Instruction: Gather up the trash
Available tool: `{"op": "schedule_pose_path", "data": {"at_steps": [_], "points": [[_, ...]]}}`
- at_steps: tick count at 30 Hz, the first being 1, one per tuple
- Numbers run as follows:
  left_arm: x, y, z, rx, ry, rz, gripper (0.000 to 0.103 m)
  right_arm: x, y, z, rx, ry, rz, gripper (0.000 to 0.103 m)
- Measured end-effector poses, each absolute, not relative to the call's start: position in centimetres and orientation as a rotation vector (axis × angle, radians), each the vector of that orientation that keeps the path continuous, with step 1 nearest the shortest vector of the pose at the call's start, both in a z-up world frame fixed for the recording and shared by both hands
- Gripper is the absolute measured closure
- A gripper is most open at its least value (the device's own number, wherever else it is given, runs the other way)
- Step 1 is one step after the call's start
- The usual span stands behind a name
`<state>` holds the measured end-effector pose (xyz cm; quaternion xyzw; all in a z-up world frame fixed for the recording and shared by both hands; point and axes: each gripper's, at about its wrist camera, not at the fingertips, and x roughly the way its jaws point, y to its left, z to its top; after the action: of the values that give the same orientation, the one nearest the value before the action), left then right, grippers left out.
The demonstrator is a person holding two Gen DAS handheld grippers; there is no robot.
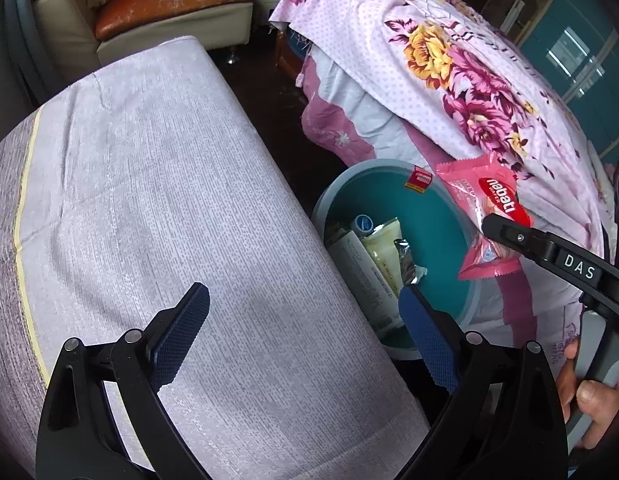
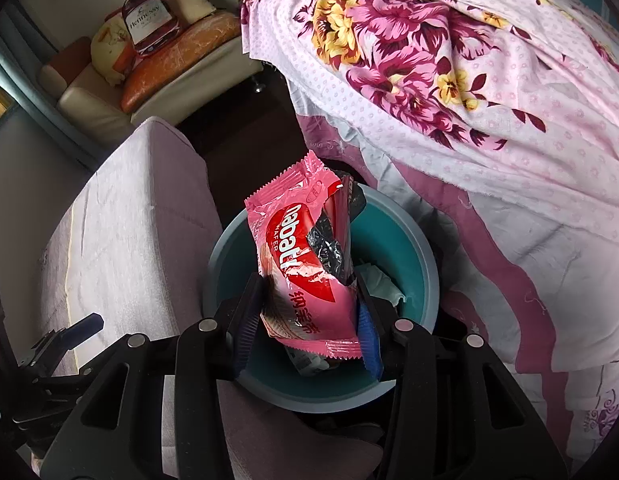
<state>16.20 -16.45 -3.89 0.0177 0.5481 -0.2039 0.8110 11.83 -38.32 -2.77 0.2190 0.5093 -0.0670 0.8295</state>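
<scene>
Bedside floor: right gripper (image 2: 309, 316) pinches 1 pink wafer wrapper (image 2: 297, 256) above teal bin (image 2: 425, 264); left gripper (image 1: 305, 340) spread, empty. Off-centre release risks wrapper missing bin.

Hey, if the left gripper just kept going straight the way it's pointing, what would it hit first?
Probably the lilac cloth-covered surface under and ahead of the open left gripper; the teal bin sits off to its right. Depth is unclear.
</scene>
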Motion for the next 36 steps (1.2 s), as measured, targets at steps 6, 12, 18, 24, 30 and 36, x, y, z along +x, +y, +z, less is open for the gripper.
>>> {"op": "schedule_pose_path", "data": {"at_steps": [6,12,18,24,30,36], "points": [[16.2,-16.0,-4.0,0.036,1.167,-0.426,0.008,12.1,-37.5,-2.8,0.441,1.085,-0.143,0.037],[16.0,-15.7,-3.9,0.042,1.156,-0.414,0.008,12.0,-37.2,-2.7,0.435,1.102,-0.125,0.024],[15.4,-15.1,-3.1,0.032,1.139,-0.405,0.008,11.4,-36.7,-2.3,0.416,1.118,-0.108,0.017],[14.5,-14.3,-2.0,0.014,1.127,-0.397,0.008,9.9,-35.4,-1.0,0.333,1.101,-0.125,0.015],[12.7,-13.8,-0.7,0.022,1.110,-0.392,0.007,8.0,-34.8,0.6,0.298,1.073,-0.117,0.014],[11.1,-13.1,0.8,0.029,1.075,-0.374,0.004,6.2,-34.7,2.7,0.295,1.017,-0.089,0.007]]}}
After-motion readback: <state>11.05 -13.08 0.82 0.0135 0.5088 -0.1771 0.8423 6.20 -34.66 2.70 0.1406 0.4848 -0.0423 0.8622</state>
